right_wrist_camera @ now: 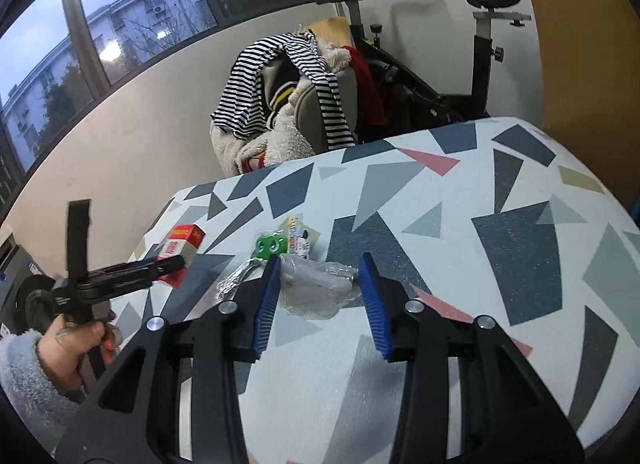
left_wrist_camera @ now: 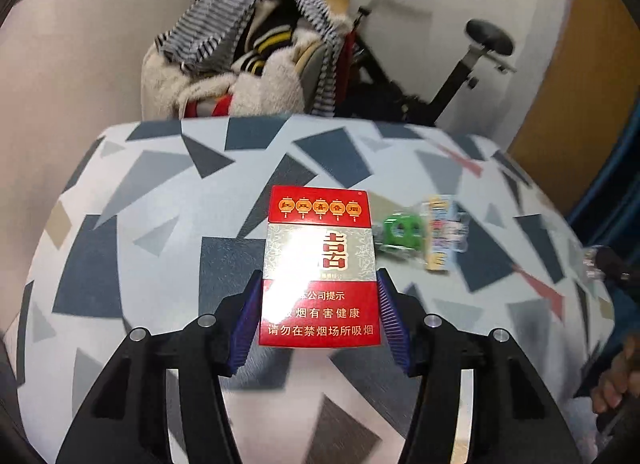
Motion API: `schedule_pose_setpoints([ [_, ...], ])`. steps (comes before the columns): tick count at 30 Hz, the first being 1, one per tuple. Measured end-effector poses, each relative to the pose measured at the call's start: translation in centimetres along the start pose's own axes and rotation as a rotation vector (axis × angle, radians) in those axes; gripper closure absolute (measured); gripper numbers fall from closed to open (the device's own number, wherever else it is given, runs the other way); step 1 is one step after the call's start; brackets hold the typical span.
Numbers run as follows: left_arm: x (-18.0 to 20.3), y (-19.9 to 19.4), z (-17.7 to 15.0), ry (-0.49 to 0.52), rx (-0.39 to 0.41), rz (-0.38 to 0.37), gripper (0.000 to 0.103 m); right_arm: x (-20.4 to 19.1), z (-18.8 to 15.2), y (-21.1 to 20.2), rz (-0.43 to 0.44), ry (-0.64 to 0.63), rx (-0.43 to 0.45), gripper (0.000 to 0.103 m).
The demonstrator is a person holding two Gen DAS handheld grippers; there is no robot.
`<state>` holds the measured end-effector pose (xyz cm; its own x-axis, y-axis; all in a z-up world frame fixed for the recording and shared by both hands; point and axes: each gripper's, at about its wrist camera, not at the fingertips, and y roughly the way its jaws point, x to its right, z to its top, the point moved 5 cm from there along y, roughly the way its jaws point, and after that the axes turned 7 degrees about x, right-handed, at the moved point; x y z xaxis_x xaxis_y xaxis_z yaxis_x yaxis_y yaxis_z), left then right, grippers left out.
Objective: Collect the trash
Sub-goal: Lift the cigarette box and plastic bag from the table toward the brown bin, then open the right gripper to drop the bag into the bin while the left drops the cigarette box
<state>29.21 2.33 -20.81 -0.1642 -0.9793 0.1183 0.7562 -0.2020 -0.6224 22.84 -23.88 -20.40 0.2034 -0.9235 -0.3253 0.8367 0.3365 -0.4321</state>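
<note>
A red and white cigarette pack (left_wrist_camera: 320,248) is lifted above the patterned table (left_wrist_camera: 152,224), and my left gripper (left_wrist_camera: 319,276) is shut on its lower half, blue pads pressing both sides. From the right wrist view the same pack (right_wrist_camera: 186,240) sticks out of the left gripper (right_wrist_camera: 160,264) at the left. My right gripper (right_wrist_camera: 319,260) is shut on a crumpled clear plastic wrapper (right_wrist_camera: 316,288), which fills the gap between its pads. A green item (right_wrist_camera: 272,246) and a printed packet (right_wrist_camera: 300,240) lie on the table just beyond.
The green item (left_wrist_camera: 400,230) and the printed packet (left_wrist_camera: 440,232) lie right of the pack. A shiny clear wrapper (right_wrist_camera: 236,280) lies by the right gripper's left finger. Behind the table stand a chair heaped with clothes (right_wrist_camera: 288,104) and an exercise bike (right_wrist_camera: 480,44).
</note>
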Motion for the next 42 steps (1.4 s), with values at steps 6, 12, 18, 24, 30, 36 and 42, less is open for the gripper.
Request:
schedule_pose_setpoints([
  [6,2.1,-6.2,-1.7,-0.013,0.079,-0.041,0.049,-1.2,-0.8,-2.4,0.02,-0.018,-0.008,0.061],
  [12,3.9,-11.9,-4.6,-0.001,0.139,-0.067,0.049,-3.1,-2.8,-5.4,0.047,-0.042,-0.028,0.061],
  [18,5.2,-16.3,-7.9,-0.02,0.179,-0.089,0.049,-4.8,-5.4,-7.8,0.063,-0.065,-0.056,0.061],
  [24,6.3,-19.1,-11.1,-0.022,0.193,-0.112,0.049,-6.0,-9.1,-9.6,0.081,-0.098,-0.104,0.061],
  [30,5.9,-20.6,-13.2,-0.02,0.195,-0.097,0.049,-7.0,-12.9,-10.4,0.088,-0.129,-0.179,0.061],
  [36,5.2,-20.9,-14.1,-0.044,0.185,-0.103,0.049,-7.6,-15.3,-10.7,0.075,-0.137,-0.233,0.061],
  [42,5.1,-21.1,-14.2,-0.047,0.187,-0.105,0.049,-7.5,-16.3,-10.3,0.06,-0.126,-0.26,0.058],
])
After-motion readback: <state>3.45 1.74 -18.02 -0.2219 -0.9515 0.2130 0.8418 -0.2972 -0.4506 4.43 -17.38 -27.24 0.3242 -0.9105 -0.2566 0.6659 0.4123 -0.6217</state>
